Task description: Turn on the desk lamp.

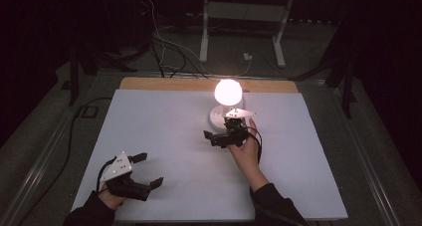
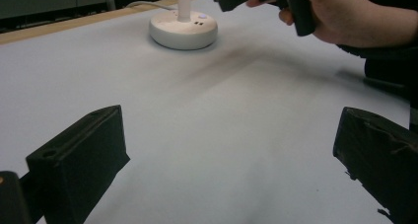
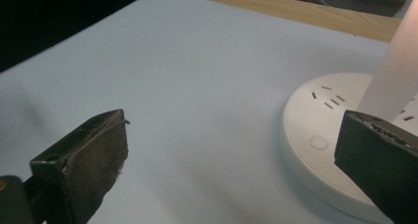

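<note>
Lit lamp (image 1: pixel 228 92) stands at far middle of white table (image 1: pixel 164 131). Right gripper (image 1: pixel 222 136) just beside lamp base (image 3: pixel 320 145) — jaws spread, empty. Left gripper (image 1: pixel 144 170) near front-left edge — jaws spread, empty.

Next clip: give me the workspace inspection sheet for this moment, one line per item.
Surface: white sheet over a wooden table, bare apart from the lamp.
Job's things: white desk lamp, lit, its round base on the sheet's far half.
Clutter: nothing seen.
Grippers: left gripper open, low at the near left, holding nothing. Right gripper open beside the lamp base, holding nothing.
Cables: a lead trails from each gripper; loose wires on the floor beyond the table.
Surroundings: dark room, white stand legs behind the table.
</note>
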Tool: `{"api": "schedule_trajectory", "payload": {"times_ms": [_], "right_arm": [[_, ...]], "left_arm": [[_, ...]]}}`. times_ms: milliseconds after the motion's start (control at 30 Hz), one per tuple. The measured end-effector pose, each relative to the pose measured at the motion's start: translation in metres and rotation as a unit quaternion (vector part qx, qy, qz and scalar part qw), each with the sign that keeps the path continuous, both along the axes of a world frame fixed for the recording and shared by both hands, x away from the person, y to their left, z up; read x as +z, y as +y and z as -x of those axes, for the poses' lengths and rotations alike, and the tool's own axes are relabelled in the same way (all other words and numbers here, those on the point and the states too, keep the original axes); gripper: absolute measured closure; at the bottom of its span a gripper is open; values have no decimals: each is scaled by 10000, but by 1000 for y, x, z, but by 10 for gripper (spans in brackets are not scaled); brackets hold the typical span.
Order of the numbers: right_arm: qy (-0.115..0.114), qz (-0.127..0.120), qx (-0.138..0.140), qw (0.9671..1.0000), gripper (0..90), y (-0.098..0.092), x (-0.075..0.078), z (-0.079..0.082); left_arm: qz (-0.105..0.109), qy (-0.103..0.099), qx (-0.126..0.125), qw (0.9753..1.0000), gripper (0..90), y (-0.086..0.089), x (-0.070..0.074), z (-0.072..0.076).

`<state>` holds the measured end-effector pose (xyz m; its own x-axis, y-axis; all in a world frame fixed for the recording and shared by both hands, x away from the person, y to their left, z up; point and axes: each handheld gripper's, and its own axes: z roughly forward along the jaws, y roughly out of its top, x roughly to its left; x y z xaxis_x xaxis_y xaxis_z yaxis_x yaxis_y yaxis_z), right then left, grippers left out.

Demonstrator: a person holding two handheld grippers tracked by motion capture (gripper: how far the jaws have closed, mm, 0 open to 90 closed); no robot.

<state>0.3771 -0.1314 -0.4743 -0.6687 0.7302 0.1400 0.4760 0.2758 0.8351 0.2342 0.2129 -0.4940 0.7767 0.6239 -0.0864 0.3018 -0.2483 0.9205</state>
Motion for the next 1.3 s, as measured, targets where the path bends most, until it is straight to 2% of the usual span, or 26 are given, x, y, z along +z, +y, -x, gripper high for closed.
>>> {"api": "schedule_trajectory", "payload": {"times_ms": [167, 333, 600, 733, 800, 1300], "right_arm": [[-143, 281, -26, 9995, 0, -5, 6, 7], [-113, 233, 62, 9996, 0, -10, 10, 11], [-229, 298, 158, 9992, 0, -27, 16, 24], [-326, 235, 222, 9989, 0, -40, 20, 34], [-296, 179, 270, 9990, 0, -45, 20, 38], [-299, 253, 411, 9984, 0, -79, 11, 68]], "left_arm": [[6, 10, 2, 10000, 4, 0, 0, 0], [9, 8, 0, 10000, 4, 0, 0, 0], [-14, 7, -6, 10000, 4, 0, 0, 0], [7, 9, -2, 10000, 4, 0, 0, 0], [-7, 4, -3, 10000, 4, 0, 0, 0], [-8, -7, -28, 10000, 4, -1, 0, 1]]}}
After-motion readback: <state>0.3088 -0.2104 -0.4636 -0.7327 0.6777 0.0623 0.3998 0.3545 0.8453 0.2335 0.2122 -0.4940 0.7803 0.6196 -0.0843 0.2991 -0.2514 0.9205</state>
